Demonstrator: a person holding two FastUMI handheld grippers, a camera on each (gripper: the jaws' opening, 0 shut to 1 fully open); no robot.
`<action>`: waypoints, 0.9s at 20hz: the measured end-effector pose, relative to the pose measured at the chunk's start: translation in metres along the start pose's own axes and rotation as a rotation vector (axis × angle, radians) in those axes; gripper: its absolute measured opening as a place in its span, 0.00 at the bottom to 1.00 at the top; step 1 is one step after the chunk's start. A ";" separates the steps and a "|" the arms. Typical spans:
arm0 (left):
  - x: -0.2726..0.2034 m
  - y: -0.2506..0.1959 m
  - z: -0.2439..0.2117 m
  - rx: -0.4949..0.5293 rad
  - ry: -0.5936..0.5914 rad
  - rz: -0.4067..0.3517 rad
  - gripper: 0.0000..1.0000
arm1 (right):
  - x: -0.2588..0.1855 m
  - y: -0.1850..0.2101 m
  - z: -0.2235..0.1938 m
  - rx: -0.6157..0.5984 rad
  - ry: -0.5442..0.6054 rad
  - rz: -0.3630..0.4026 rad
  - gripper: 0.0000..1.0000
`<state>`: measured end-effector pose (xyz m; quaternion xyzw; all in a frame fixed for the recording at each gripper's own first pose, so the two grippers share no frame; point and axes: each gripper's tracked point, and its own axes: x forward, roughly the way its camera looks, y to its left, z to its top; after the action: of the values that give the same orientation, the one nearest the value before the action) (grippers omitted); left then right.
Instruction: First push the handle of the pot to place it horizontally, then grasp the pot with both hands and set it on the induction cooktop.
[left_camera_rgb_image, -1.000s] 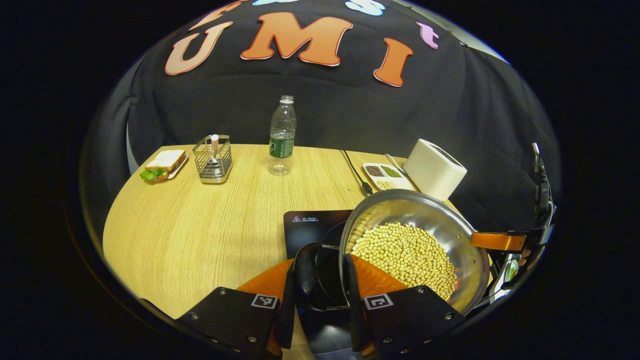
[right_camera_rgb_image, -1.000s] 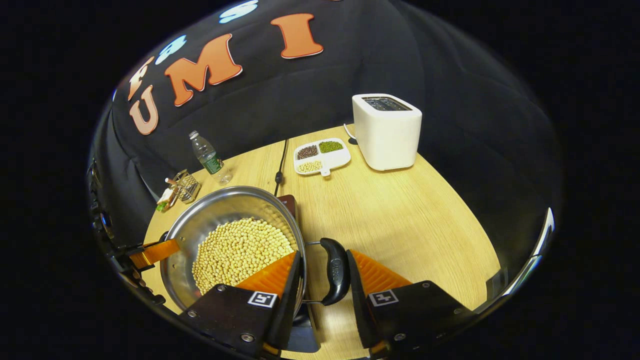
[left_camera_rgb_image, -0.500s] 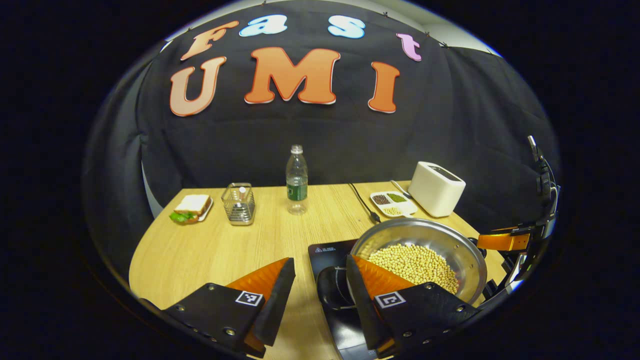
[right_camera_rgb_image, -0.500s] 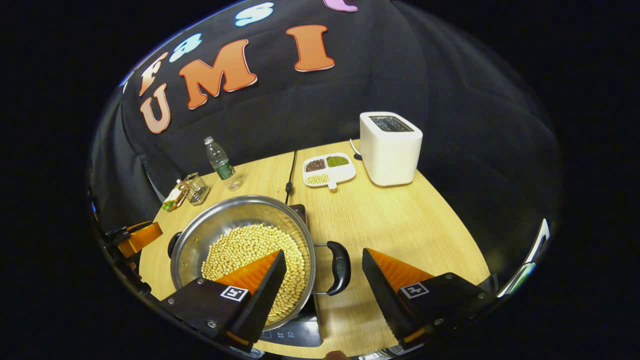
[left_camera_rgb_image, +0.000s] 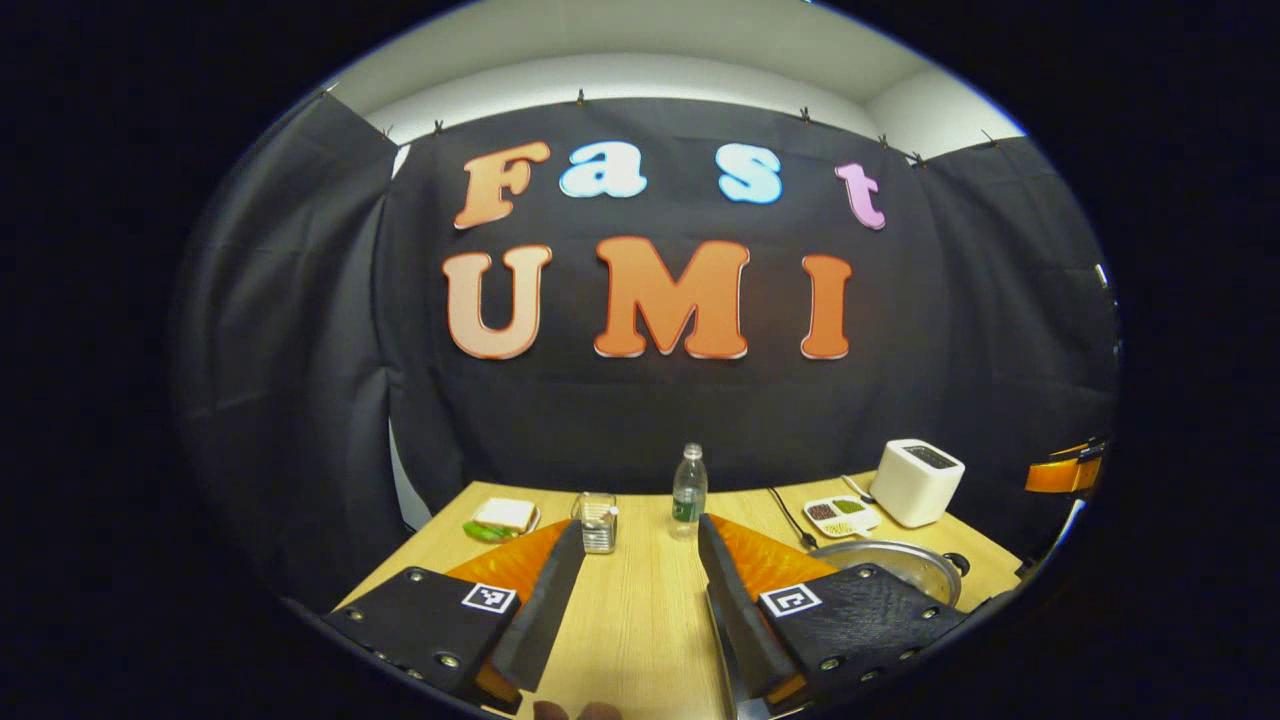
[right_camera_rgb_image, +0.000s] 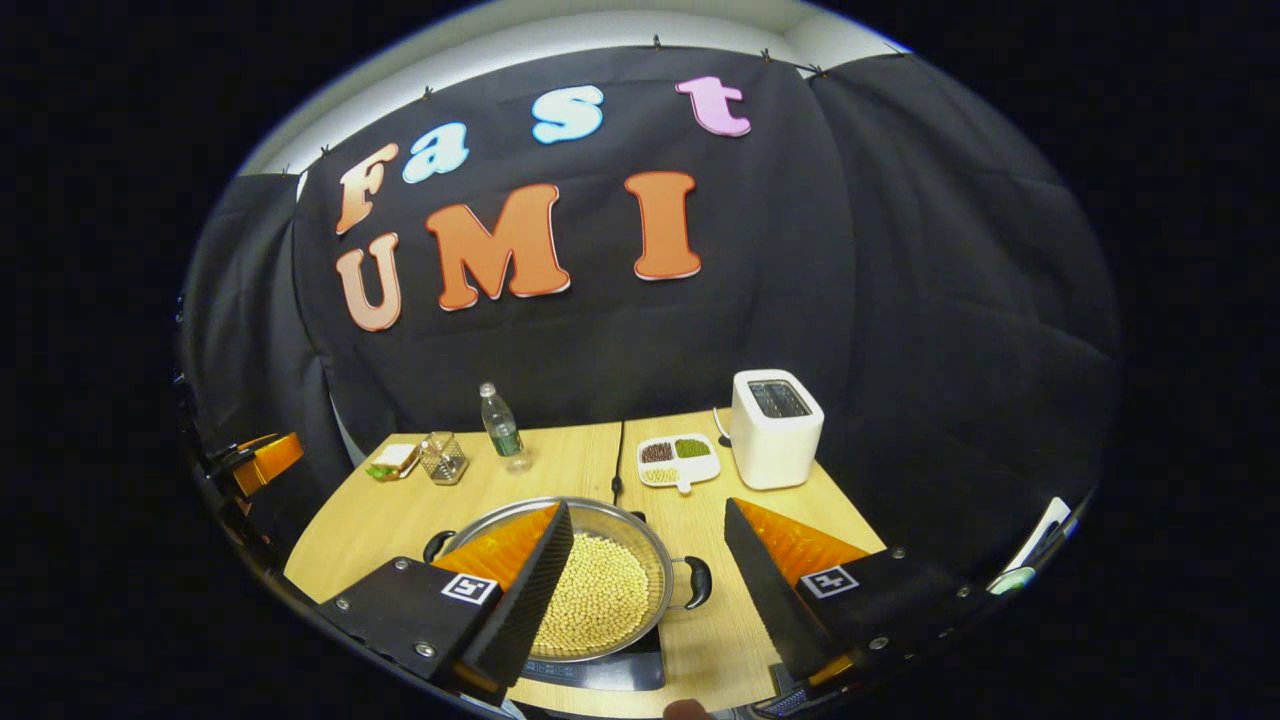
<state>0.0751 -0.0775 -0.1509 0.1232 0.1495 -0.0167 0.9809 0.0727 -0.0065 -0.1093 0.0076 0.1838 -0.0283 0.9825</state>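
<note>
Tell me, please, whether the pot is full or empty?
Partly full: the pot, sitting level on the cooktop, holds pale beans across its bottom, well below the rim.

tongs (left_camera_rgb_image: 632, 590) apart, pot (left_camera_rgb_image: 890, 565) seemingly rightward

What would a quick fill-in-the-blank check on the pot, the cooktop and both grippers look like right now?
1. The pot sits on the black ______.
2. The pot holds pale yellow ______.
3. The right gripper has its fingers spread, so it is ______.
4. The left gripper, above the table, grips ______.

Missing words: induction cooktop; beans; open; nothing
</note>
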 end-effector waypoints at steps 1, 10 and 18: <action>-0.013 0.003 0.018 -0.005 -0.035 0.000 0.73 | -0.010 0.001 0.008 0.001 -0.022 0.004 0.94; -0.104 -0.002 0.108 0.017 -0.275 -0.014 0.72 | -0.089 0.001 0.072 0.001 -0.216 0.019 0.94; -0.118 0.011 0.143 -0.257 -0.265 -0.099 0.73 | -0.115 -0.016 0.078 0.007 -0.254 0.009 0.94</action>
<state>0.0042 -0.1030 0.0192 -0.0138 0.0257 -0.0618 0.9977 -0.0070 -0.0181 0.0047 0.0081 0.0577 -0.0253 0.9980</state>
